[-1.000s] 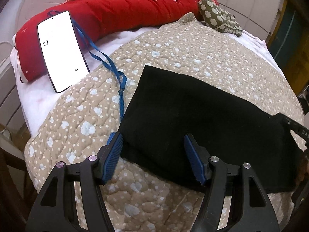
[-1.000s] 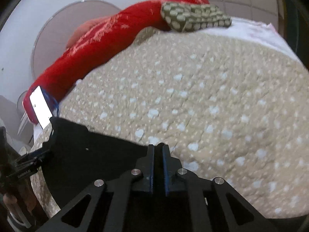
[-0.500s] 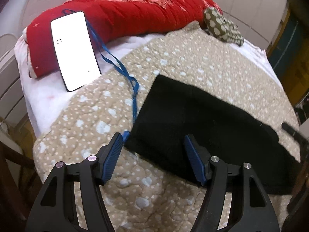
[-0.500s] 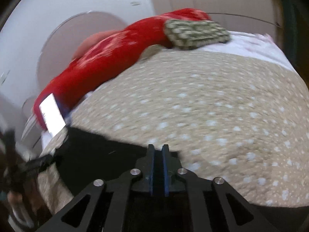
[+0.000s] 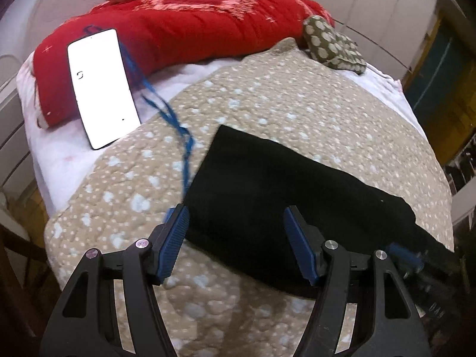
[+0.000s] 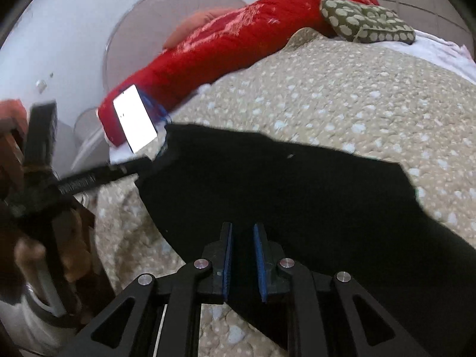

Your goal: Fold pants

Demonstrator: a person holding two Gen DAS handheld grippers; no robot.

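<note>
The black pants [image 5: 267,190] lie folded flat on the beige dotted quilt [image 5: 297,104]; they also show in the right wrist view [image 6: 297,190]. My left gripper [image 5: 236,235] is open and empty, its blue pads on either side of the pants' near left corner, just above the cloth. My right gripper [image 6: 242,255] hangs over the pants' near edge with its jaws a narrow gap apart and black cloth showing behind the gap; no cloth is pinched. The left gripper also shows at the left of the right wrist view [image 6: 148,160], by the pants' corner.
A white-screened phone [image 5: 102,87] with a blue lanyard [image 5: 175,125] leans on a red bolster [image 5: 184,32] at the head of the bed. A green dotted cushion [image 5: 333,44] lies at the back right. The quilt's near edge drops off at the left.
My right gripper was shut on the pants' edge; its jaws have now parted slightly and it has drawn back. My left gripper stayed open and shifted a little over the corner.
</note>
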